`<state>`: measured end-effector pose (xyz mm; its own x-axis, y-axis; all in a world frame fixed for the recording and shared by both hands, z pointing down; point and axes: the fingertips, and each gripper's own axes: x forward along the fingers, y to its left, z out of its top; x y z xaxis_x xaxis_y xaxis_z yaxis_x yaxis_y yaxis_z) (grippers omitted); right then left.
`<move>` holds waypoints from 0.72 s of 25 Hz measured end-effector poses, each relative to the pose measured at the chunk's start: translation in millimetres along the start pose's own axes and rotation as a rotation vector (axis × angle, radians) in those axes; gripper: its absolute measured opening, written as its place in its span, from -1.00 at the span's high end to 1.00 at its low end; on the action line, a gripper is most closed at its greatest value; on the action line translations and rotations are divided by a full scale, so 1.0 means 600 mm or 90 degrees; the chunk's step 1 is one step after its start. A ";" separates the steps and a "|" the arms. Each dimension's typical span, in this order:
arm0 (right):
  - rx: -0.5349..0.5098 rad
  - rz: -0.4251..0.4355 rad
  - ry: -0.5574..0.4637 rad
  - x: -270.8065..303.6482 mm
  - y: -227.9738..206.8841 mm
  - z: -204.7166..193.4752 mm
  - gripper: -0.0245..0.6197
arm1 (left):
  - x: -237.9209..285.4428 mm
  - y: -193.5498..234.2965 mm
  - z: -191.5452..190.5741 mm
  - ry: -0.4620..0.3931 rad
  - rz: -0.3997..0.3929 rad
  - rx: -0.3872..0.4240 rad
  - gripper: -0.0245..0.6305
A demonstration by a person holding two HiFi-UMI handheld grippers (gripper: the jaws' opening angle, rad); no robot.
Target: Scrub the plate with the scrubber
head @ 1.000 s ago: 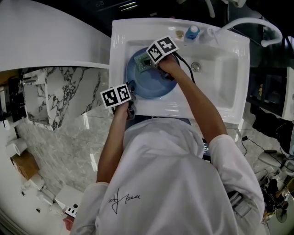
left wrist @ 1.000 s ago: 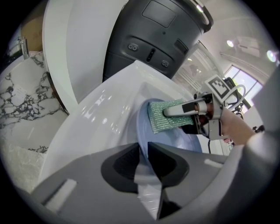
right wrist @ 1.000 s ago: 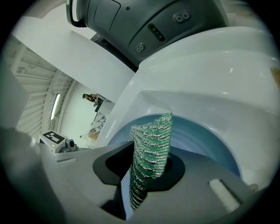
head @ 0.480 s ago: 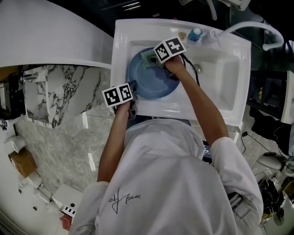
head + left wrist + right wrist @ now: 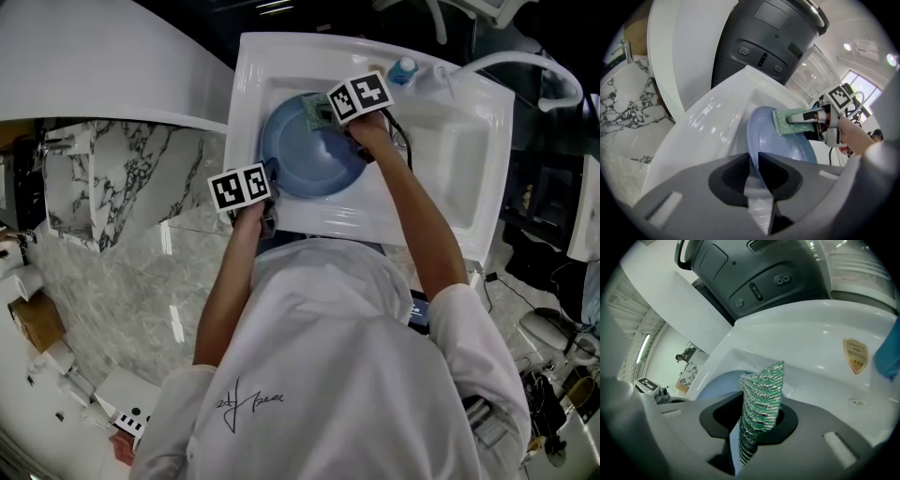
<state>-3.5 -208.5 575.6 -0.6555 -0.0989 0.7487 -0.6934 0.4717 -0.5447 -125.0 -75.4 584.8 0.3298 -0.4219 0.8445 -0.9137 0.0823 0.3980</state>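
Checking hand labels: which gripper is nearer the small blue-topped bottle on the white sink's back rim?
Right. The right gripper, shut on the green mesh scrubber, is at the round blue plate's far side, near the bottle; the left gripper clamps the plate's near rim.

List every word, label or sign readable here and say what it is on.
Nothing reads as clear text.
Shirt: handwritten-style print on the back, illegible.
Sticker on the sink: gold shield, print too small to read.
Square markers: black-and-white patterns, no letters.
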 end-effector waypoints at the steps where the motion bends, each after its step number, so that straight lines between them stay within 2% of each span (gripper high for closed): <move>1: -0.002 -0.009 0.001 -0.004 -0.004 -0.001 0.73 | 0.000 0.000 0.000 0.000 0.001 0.000 0.57; 9: -0.029 -0.063 0.030 -0.029 -0.033 -0.007 0.73 | -0.003 0.004 0.003 -0.012 0.011 -0.004 0.57; 18: -0.029 -0.090 0.049 -0.054 -0.056 -0.023 0.73 | -0.004 0.004 0.005 -0.014 0.011 -0.004 0.57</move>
<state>45.1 -209.2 575.1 -0.5261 -0.1006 0.8445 -0.7618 0.4970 -0.4154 -128.8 -76.7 583.0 0.3081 -0.4408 0.8431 -0.9176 0.0962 0.3856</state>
